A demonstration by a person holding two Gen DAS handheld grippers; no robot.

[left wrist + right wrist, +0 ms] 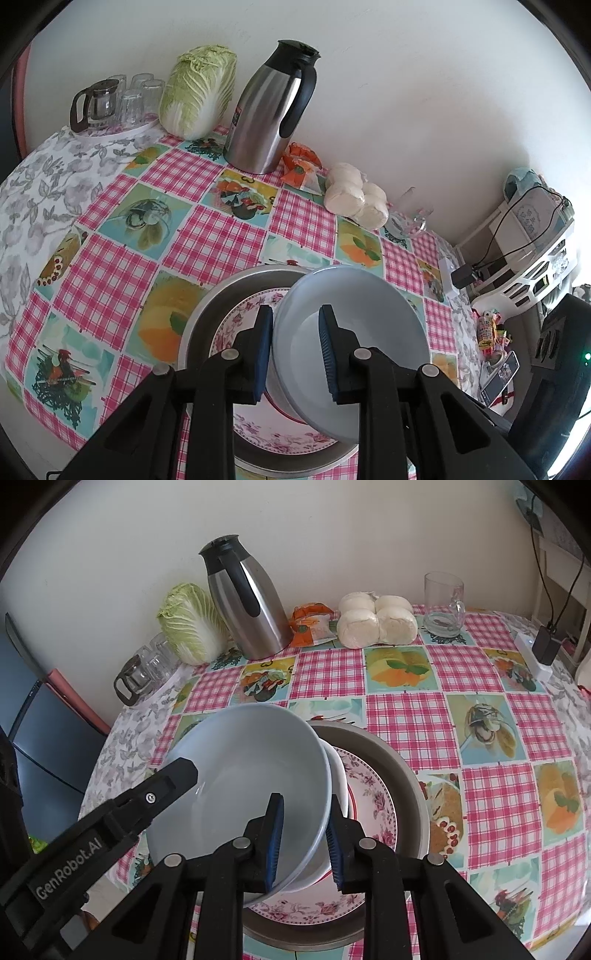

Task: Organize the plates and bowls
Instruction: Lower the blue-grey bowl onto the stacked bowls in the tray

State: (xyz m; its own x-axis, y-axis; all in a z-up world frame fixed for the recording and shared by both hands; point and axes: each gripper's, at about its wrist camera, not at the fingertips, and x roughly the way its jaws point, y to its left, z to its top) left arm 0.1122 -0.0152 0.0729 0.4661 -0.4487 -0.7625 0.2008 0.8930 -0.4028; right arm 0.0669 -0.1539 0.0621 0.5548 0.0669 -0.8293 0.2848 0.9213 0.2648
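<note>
A pale blue bowl (243,775) sat tilted over a metal basin (410,782) near the front of the table (491,716), and both grippers straddled its rim from opposite sides. The right gripper (304,843) had one blue pad (275,842) inside the bowl and the other outside the wall, closed in on the rim; whether both pads pressed the wall could not be told. In the left wrist view, the left gripper (293,352) likewise had one pad (328,354) inside the bowl (354,332) and the other against its outer wall, the rim between them; a firm pinch could not be confirmed there either. In the right wrist view the left gripper's black finger (170,786) reached over the bowl's far-left rim. Beneath the blue bowl a white bowl (341,775) nested, its rim showing at the right edge, and under that lay a floral plate (376,805) inside the basin. Along the wall at the back stood a steel thermos jug (247,602), a napa cabbage (192,624), a wrapped pack of white buns (376,620), an orange packet (310,626) and a glass mug (443,605). At the left stood a glass pot (133,679) and some tumblers (160,657).
</note>
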